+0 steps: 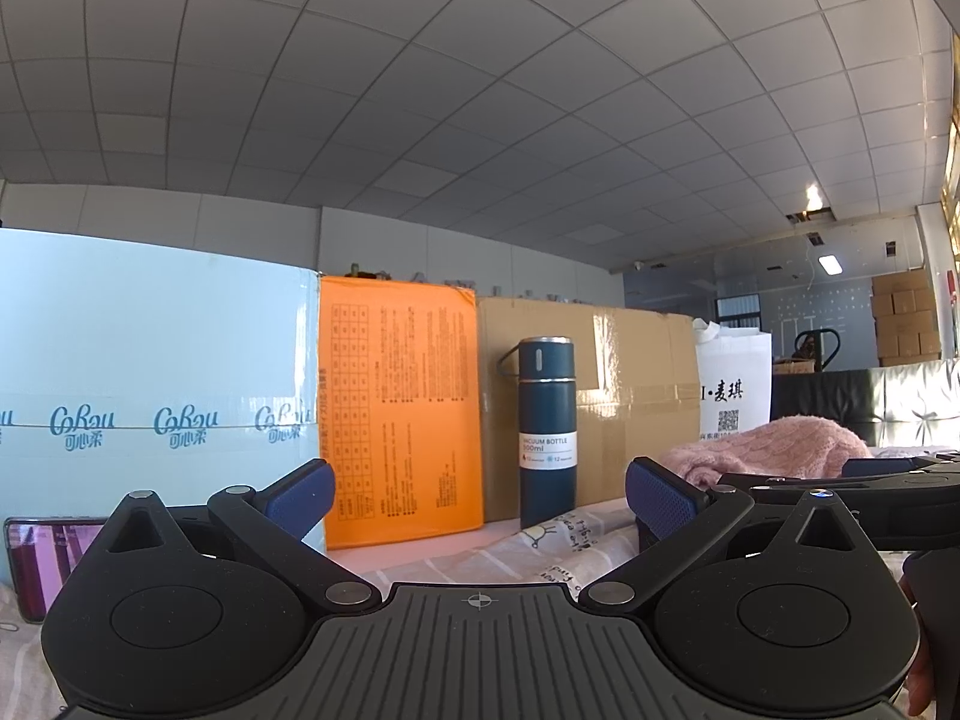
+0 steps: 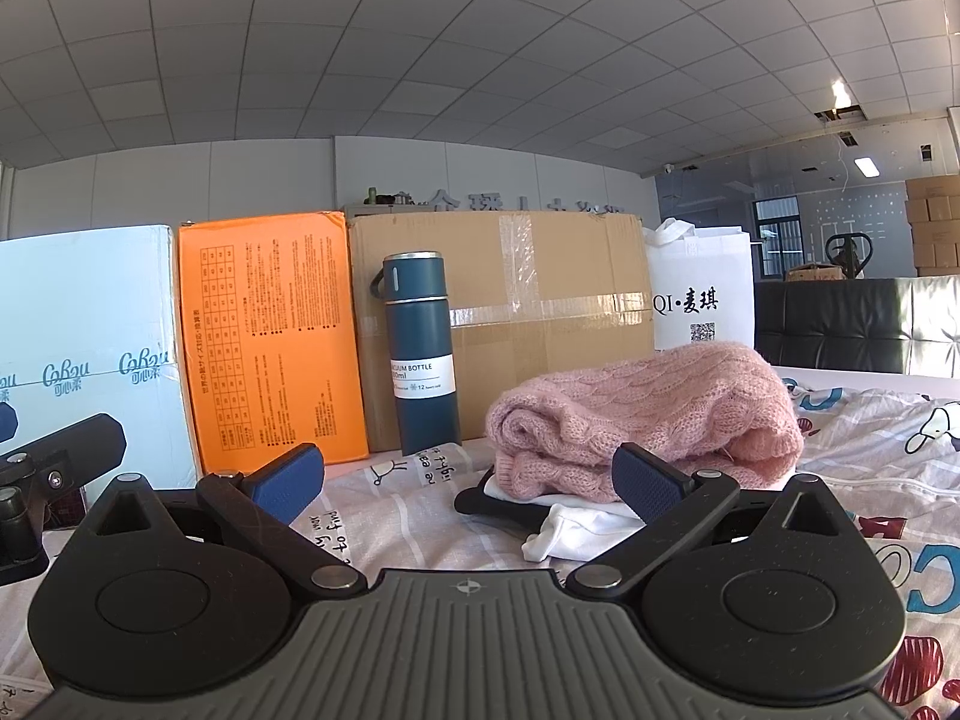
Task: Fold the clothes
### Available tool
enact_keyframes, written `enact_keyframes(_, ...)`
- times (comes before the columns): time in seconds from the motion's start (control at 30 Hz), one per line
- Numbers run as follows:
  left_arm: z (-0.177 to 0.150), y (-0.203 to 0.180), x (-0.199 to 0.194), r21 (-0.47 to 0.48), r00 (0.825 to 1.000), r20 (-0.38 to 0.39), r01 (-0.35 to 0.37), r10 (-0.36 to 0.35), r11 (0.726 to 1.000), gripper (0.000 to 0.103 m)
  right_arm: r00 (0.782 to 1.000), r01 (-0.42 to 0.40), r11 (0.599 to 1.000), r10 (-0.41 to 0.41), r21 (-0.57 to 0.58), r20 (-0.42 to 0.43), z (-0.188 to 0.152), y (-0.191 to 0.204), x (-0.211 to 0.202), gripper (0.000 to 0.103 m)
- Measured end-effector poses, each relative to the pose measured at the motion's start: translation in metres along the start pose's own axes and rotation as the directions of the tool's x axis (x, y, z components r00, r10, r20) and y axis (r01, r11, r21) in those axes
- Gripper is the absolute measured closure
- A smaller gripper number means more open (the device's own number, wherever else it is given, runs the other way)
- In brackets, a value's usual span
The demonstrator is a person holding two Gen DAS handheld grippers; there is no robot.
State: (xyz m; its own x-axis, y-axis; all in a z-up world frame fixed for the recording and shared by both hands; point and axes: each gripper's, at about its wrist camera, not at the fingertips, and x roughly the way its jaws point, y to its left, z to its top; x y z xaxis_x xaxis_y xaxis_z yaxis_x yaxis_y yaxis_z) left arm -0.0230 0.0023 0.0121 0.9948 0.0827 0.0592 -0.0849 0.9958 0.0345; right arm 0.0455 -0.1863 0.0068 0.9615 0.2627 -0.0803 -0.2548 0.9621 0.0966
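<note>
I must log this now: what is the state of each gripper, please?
Left gripper: open, holding nothing.
Right gripper: open, holding nothing; the pink sweater lies just ahead.

Both wrist views sit low over the bed, facing the boxes; both share the bottle (image 1: 546, 431) (image 2: 420, 354), centre frame.
</note>
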Motion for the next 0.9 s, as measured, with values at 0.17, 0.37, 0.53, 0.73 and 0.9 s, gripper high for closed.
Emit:
enact_keyframes(0.17, 0.0002, -0.0007, 0.0004, 0.0, 1.0, 0.0, 0.0, 0.0, 1.0, 0.0, 1.0, -0.002, 1.0, 0.002, 0.0, 0.0, 0.0, -0.0002, -0.0002, 0.0)
enact_keyframes(0.37, -0.0004, -0.0008, 0.0, -0.001, 1.0, -0.001, -0.002, 0.002, 1.0, 0.0, 1.0, -0.005, 1.0, 0.005, 0.0, -0.002, 0.0001, -0.0003, 0.0005, 0.0)
enact_keyframes(0.53, -0.0002, -0.0002, -0.0008, 0.0, 1.0, -0.002, -0.002, 0.002, 1.0, 0.0, 1.0, -0.007, 1.0, 0.007, -0.001, -0.003, 0.0002, -0.0004, 0.0009, 0.0)
enact_keyframes(0.73, -0.0004, 0.0001, -0.0012, 0.001, 1.0, -0.002, -0.002, 0.002, 1.0, 0.0, 1.0, -0.009, 1.0, 0.009, -0.002, -0.003, 0.0002, -0.0002, 0.0014, 0.0)
enact_keyframes(0.9, -0.0002, 0.0001, -0.0008, 0.0, 1.0, -0.003, -0.002, 0.002, 1.0, 0.0, 1.0, -0.011, 1.0, 0.011, -0.002, -0.004, 0.0001, -0.0004, 0.0007, 0.0)
